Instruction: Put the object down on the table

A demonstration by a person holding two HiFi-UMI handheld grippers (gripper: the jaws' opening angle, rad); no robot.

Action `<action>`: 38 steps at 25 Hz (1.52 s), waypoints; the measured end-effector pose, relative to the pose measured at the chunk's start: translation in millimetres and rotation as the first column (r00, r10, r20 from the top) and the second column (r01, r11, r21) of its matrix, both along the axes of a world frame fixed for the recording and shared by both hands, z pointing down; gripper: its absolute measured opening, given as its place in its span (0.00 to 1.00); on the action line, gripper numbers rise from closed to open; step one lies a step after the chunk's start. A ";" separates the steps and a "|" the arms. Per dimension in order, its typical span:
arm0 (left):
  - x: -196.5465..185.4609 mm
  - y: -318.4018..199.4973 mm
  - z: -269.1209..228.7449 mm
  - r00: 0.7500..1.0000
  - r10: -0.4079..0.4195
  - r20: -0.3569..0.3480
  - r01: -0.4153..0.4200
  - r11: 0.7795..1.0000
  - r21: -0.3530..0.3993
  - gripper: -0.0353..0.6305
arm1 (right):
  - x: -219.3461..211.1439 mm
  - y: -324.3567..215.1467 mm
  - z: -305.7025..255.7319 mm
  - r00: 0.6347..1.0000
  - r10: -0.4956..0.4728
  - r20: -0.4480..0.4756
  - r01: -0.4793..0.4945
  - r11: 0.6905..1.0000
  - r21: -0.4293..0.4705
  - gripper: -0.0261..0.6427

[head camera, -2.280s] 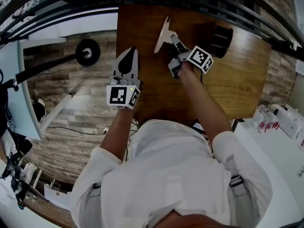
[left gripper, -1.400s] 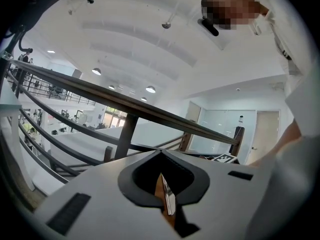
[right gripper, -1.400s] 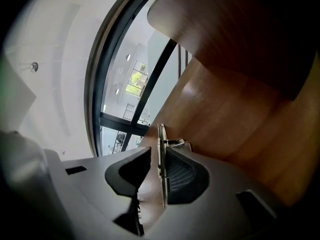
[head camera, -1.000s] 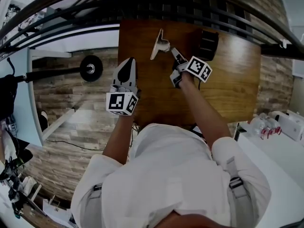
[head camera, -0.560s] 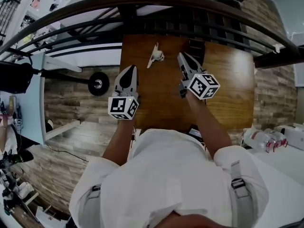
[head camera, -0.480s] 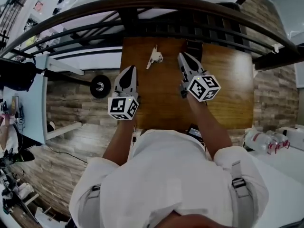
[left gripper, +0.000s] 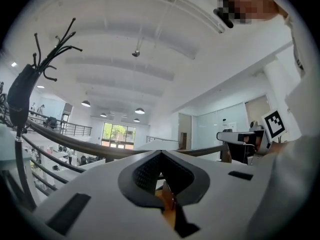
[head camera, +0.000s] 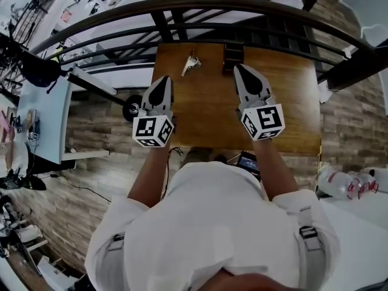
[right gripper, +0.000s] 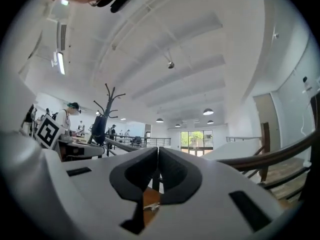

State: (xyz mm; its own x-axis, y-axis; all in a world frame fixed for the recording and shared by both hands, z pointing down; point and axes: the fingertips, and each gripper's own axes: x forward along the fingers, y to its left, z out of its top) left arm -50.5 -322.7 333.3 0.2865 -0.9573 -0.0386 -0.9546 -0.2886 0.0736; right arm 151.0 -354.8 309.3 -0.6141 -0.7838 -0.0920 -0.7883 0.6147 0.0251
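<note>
The white object (head camera: 191, 63), a small flat piece on a short stem, lies on the brown wooden table (head camera: 291, 102) near its far edge, with nothing holding it. My right gripper (head camera: 241, 71) hovers to its right and nearer to me, jaws shut and empty. My left gripper (head camera: 161, 82) hangs over the table's left edge, also shut and empty. In the right gripper view the shut jaws (right gripper: 157, 156) point upward, and a sliver of the white object (right gripper: 150, 207) shows below them. The left gripper view shows its shut jaws (left gripper: 161, 156) aimed at the ceiling.
A dark boxy item (head camera: 233, 54) stands at the table's far edge, right of the white object. A black railing (head camera: 182, 26) runs just beyond the table. A dark device (head camera: 248, 161) lies at the near edge. A coat stand (left gripper: 22, 99) rises at the left.
My right gripper let go of the white object, shut, and drew back toward me. The object now rests on the table. Both grippers have tilted upward.
</note>
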 end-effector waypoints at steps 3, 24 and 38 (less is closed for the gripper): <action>20.7 31.2 -2.1 1.000 0.003 0.017 -0.004 1.000 0.009 0.07 | 24.1 36.9 2.9 0.999 0.022 -0.038 -0.021 1.000 0.023 0.08; 14.3 167.8 14.9 0.988 0.147 -0.038 -0.145 0.989 0.036 0.07 | 33.2 174.2 71.6 0.989 0.119 -0.082 -0.131 0.980 -0.152 0.08; -54.8 288.9 76.0 0.975 0.189 -0.118 -0.195 0.980 -0.040 0.07 | -49.6 313.4 90.7 0.985 0.118 -0.127 -0.141 0.972 -0.190 0.08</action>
